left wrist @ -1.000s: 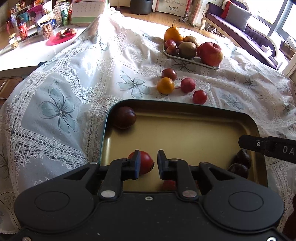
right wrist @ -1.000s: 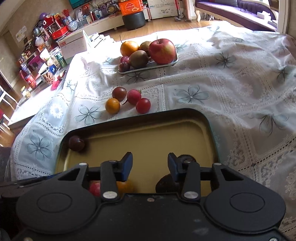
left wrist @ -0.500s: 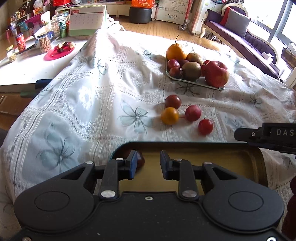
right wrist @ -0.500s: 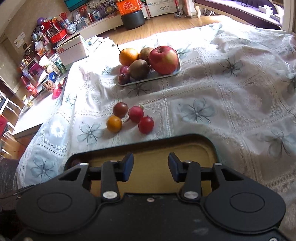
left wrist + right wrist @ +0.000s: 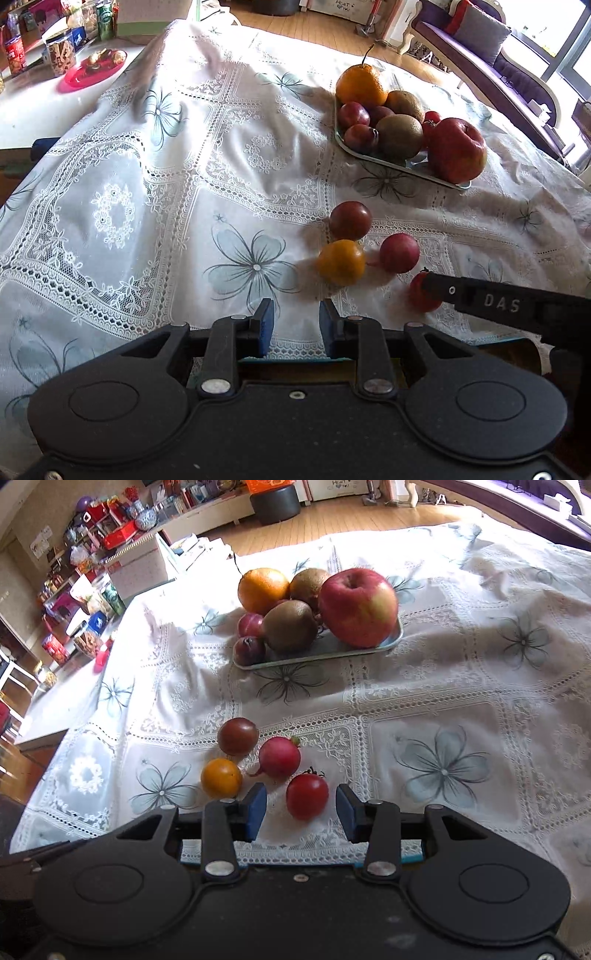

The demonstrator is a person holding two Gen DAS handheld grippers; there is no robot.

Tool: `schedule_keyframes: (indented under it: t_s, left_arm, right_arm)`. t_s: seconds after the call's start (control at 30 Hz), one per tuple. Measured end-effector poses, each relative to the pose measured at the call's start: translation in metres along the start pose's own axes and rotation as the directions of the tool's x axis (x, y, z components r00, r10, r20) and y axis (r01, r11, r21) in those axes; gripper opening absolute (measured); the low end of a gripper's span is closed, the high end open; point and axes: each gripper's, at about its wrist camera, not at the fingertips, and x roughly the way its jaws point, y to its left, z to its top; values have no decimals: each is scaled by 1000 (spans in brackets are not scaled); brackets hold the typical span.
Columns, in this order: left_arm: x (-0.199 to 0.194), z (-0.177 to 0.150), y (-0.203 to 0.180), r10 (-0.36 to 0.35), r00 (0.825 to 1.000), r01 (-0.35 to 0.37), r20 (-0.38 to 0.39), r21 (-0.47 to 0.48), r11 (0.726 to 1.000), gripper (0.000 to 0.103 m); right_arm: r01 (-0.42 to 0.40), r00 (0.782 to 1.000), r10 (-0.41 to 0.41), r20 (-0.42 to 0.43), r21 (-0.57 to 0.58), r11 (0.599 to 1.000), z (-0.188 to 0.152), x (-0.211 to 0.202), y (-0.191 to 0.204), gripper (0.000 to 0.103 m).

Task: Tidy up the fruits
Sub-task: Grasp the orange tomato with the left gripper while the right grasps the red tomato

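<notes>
Several small fruits lie loose on the lace tablecloth: a dark tomato (image 5: 237,736), an orange tomato (image 5: 221,778), a pink radish (image 5: 279,757) and a red tomato (image 5: 307,796). My right gripper (image 5: 301,808) is open, its fingers on either side of the red tomato, not touching it. My left gripper (image 5: 293,325) is open and empty, just short of the orange tomato (image 5: 341,262). The right gripper's finger (image 5: 480,299) crosses the left wrist view over the red tomato (image 5: 421,295). The dark tray shows only as a sliver (image 5: 517,350) under the grippers.
A small plate (image 5: 325,651) at the back holds an apple (image 5: 357,607), an orange (image 5: 263,589), kiwis and plums. A side table with jars and a red dish (image 5: 94,68) stands left. A sofa (image 5: 491,55) is at the far right.
Both grippers moved forward off the dark tray toward the loose fruits. The tray and the fruit in it dropped out of view. The right gripper's fingers now flank the red tomato.
</notes>
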Motion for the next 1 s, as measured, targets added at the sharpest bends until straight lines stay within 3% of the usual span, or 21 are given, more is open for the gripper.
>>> schedule_keyframes:
  t_s: [0.37,0.43,0.7,0.97,1.0]
  left_arm:
    - [6,15,-15,-6,1000,6,15,44,999,36]
    - [9,16,-20,-18,1000,17,14,62,998,36]
    - [26,17,-40,-39,999,37,23,89,995,36]
    - [44,20,-50,50,998,-53,36,110,992,38]
    - [47,20,-50,56,998,-59,30,110,992,42]
  right_arm:
    - [83,996,-84,-32,-30,996,-4,34,9,44]
    - [93,995,-94,-28,-43,995,-7,34,10,36]
    - [73,997,-71,30,-45,996,-9,16,-4,33]
    - [31,993,-36,113,45,998,-17,-4,-42,33]
    - [27,993,-33,110,58,998,-18,-3,-45,33]
